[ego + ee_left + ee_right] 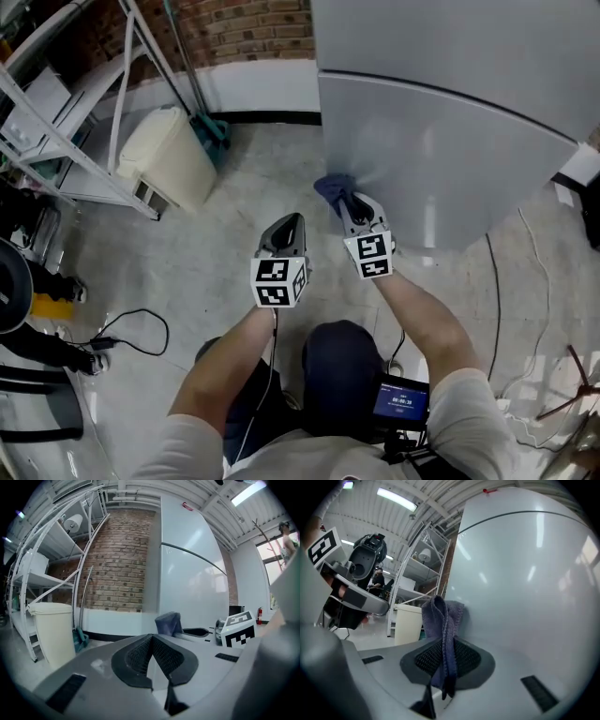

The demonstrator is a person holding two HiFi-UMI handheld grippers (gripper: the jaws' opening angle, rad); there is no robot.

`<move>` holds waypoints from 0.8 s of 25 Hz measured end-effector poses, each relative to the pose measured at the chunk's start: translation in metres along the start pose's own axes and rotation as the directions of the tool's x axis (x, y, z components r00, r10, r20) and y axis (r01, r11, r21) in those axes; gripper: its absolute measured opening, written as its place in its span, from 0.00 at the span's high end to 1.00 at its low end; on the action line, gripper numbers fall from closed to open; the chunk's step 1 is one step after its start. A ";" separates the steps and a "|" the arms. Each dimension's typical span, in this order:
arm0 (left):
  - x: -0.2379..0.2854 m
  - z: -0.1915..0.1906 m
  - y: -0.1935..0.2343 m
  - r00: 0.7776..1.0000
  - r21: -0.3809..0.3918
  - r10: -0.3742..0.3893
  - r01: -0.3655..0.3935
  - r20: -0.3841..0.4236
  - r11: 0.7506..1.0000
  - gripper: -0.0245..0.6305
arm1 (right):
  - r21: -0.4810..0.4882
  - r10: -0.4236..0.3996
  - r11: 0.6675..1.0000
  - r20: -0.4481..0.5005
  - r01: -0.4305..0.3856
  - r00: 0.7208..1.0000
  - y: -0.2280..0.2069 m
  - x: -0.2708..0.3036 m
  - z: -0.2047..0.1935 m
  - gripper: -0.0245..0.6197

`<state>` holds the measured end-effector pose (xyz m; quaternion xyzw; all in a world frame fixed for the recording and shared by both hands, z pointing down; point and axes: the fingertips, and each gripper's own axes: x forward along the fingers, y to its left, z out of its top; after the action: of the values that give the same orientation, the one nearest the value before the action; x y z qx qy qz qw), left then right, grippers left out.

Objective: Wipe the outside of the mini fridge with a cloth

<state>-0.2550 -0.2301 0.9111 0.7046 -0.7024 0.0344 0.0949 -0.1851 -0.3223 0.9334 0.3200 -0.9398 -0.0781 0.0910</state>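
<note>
Nearest to us, our left hand-held gripper hangs just short of the mini fridge, its jaws closed together with nothing between them. A little further, our right hand-held gripper pinches a folded blue cloth, which seems to press on the lower door of the fridge, near its left edge. We judge the wiping to be at an early part: most of this door, the upper part and the sides are left. Beyond, left of the fridge, stands a pale bin.

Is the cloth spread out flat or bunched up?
Bunched: the cloth sticks up in folds from the right gripper, pinched between its jaws.
</note>
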 end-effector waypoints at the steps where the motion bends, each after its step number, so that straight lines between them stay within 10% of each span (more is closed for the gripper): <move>1: -0.002 -0.001 0.003 1.000 0.000 0.005 -0.005 0.000 1.000 0.98 | -0.005 -0.002 1.000 0.000 0.002 1.000 -0.001 0.001 0.000 0.87; 20: 0.062 -0.005 -0.106 0.984 0.020 -0.179 0.180 -0.021 0.984 0.98 | -0.022 -0.158 0.987 -0.005 0.158 0.987 -0.119 -0.097 -0.025 0.87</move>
<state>-0.1482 -0.2908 0.9185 0.7656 -0.6347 0.0400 0.0968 -0.0346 -0.3578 0.9218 0.3928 -0.9103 -0.0940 0.0911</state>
